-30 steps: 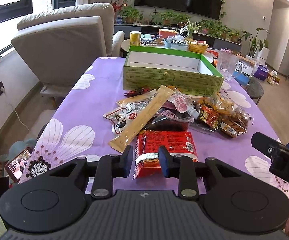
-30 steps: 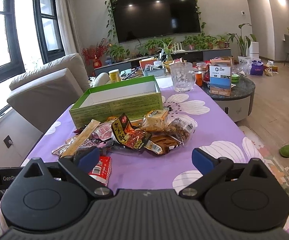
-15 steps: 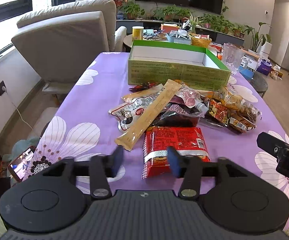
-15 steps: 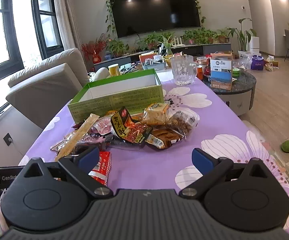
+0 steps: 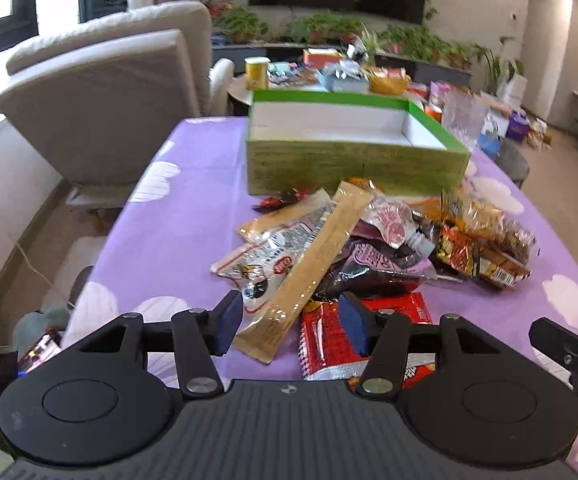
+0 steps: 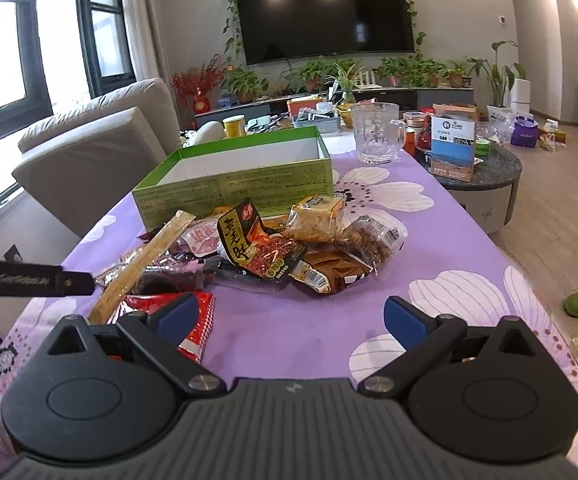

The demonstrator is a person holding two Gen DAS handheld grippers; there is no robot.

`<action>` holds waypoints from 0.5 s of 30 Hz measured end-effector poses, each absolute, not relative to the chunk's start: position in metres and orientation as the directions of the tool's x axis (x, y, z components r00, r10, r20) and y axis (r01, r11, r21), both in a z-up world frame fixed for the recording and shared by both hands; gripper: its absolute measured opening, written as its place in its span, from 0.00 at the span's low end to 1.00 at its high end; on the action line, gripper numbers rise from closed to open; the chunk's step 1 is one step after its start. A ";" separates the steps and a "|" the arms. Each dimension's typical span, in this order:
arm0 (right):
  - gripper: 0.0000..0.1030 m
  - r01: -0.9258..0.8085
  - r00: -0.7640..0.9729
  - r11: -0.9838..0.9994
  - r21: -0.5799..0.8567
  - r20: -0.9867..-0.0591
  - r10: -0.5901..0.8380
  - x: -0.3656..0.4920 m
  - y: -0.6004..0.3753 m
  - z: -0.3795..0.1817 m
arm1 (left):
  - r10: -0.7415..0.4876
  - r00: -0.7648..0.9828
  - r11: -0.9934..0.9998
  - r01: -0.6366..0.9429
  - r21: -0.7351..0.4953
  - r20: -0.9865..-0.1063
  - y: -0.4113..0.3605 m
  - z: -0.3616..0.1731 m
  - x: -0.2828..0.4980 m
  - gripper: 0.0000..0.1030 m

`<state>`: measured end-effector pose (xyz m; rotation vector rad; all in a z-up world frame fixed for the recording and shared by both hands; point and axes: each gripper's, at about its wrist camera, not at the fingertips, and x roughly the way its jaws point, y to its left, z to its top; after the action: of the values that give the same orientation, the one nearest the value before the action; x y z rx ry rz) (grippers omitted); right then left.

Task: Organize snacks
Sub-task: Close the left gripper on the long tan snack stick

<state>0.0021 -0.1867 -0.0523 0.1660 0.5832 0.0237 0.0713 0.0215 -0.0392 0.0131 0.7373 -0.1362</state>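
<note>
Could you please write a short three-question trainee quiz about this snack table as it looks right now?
1. True or false: the green cardboard box already holds snacks.
2. Which lies nearest the left hand-held gripper? A) clear glass mug B) long tan stick packet C) blue-and-white carton
3. Fill in: the snack pile rests on a ______ flowered tablecloth.

Key: 1 false, its white inside shows bare; 2 B; 3 purple.
</note>
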 end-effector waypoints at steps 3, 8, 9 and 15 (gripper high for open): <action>0.60 0.018 0.832 0.991 0.134 -0.551 0.059 0.005 -0.187 -0.057 | -0.136 0.709 0.987 0.158 -0.031 -0.692 0.017 -0.050 0.087 0.49; 0.60 -0.074 0.819 0.991 0.112 -0.559 0.124 0.013 -0.183 -0.061 | -0.147 0.683 0.981 0.192 -0.019 -0.716 0.011 -0.062 0.113 0.47; 0.60 -0.122 0.804 0.986 0.114 -0.571 0.166 0.015 -0.181 -0.062 | -0.159 0.674 0.980 0.195 -0.033 -0.722 0.012 -0.064 0.117 0.46; 0.60 -0.400 0.717 0.912 0.088 -0.591 0.371 0.020 -0.159 -0.063 | -0.215 0.625 0.970 0.226 -0.090 -0.750 0.015 -0.071 0.136 0.40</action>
<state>0.0200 -0.1590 -0.0629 -0.0473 0.6432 0.4268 0.1363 0.0154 -0.0714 0.0136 0.8589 -0.2535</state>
